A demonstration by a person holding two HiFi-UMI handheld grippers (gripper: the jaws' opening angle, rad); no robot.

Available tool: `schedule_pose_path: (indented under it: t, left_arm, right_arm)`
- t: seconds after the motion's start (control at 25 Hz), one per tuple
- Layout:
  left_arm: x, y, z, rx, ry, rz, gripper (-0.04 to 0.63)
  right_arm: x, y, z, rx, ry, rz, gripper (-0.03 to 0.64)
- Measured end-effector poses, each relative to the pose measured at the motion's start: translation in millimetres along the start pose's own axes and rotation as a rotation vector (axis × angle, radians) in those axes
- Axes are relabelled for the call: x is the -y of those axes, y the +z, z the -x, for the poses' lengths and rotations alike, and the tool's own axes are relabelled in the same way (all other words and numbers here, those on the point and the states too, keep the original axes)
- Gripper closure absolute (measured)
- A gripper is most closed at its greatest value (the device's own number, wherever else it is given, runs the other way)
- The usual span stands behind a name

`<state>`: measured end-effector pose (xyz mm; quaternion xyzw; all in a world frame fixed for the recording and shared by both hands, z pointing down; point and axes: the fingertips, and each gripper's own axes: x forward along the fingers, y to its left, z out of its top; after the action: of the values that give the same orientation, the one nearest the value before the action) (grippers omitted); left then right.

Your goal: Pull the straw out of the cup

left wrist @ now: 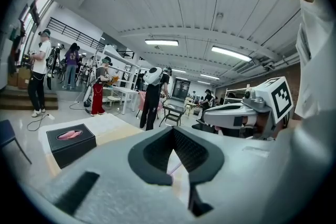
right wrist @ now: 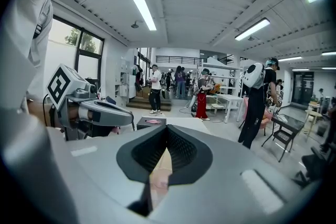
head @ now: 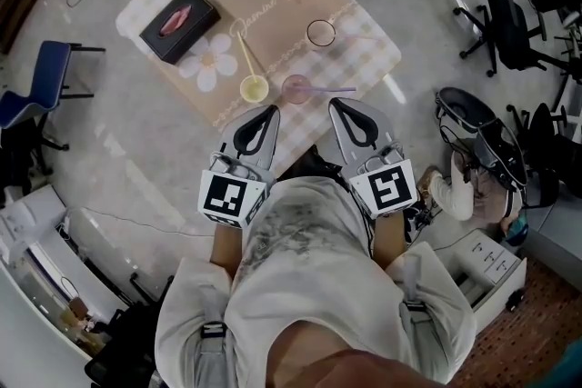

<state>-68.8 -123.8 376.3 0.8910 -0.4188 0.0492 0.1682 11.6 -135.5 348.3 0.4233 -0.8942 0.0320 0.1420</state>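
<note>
On the checked tablecloth [head: 364, 59] near its front edge stand a yellow cup [head: 254, 89] with a yellow straw [head: 245, 54] and a pink cup [head: 296, 87] whose pink straw [head: 335, 90] lies out to the right. A third, clear cup [head: 320, 33] stands farther back. My left gripper [head: 271, 110] points at the gap between the yellow and pink cups, just short of the table edge, shut and empty. My right gripper [head: 334, 102] hovers just right of the pink cup, near its straw, also shut with nothing in it. Each gripper view shows the other gripper alongside.
A black tissue box [head: 179, 23] sits at the table's far left corner. A blue chair [head: 41, 77] stands left of the table, and office chairs [head: 509, 32] and a dark bag [head: 477, 127] to the right. Several people [left wrist: 152, 97] stand beyond the table.
</note>
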Motion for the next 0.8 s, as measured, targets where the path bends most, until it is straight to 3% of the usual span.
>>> schedule_pose_path:
  t: [0.8]
  left_arm:
    - [-2, -7, -38, -0.029, -0.010, 0.036, 0.591]
  right_arm:
    - [30, -23, -12, -0.057, 0.011, 0.016, 0.606]
